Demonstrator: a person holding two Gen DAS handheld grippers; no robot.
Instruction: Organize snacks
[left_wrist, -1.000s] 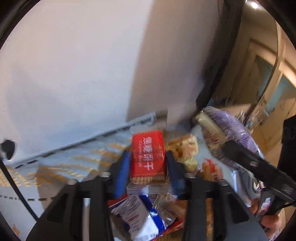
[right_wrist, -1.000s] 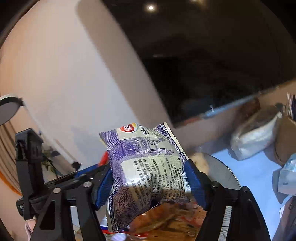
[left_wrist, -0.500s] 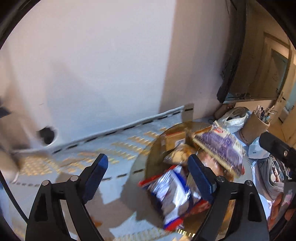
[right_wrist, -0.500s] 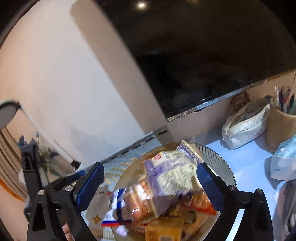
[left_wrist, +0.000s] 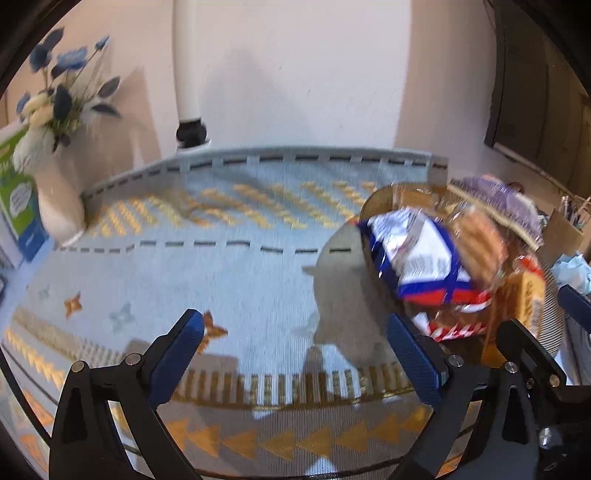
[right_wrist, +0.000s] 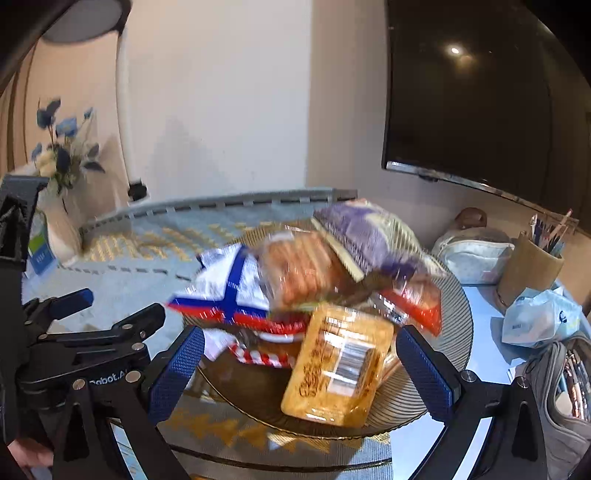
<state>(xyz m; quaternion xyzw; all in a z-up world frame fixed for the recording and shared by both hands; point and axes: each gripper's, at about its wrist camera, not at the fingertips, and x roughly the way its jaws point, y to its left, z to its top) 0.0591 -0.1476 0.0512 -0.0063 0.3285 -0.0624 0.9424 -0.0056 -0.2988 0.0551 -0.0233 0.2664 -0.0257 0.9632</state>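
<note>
With the left gripper (left_wrist: 295, 354) spread wide & empty over the mat (left_wrist: 221, 258), snacks (left_wrist: 436, 258) sit piled on the plate (left_wrist: 369, 206) at right. Right view: right gripper (right_wrist: 299, 373) also agape, empty, w/ plate rim (right_wrist: 458, 332) just ahead; best check nothing overhangs.

Both grippers are hanging side by side with nothing in them, the left gripper (left_wrist: 293, 352) spreading its blue fingers (left_wrist: 177, 354) wide apart and the right gripper (right_wrist: 299, 373) holding its own blue pads (right_wrist: 424, 376) wide too.

bright indoor light, motion-blurred, fisheye-warped
</note>
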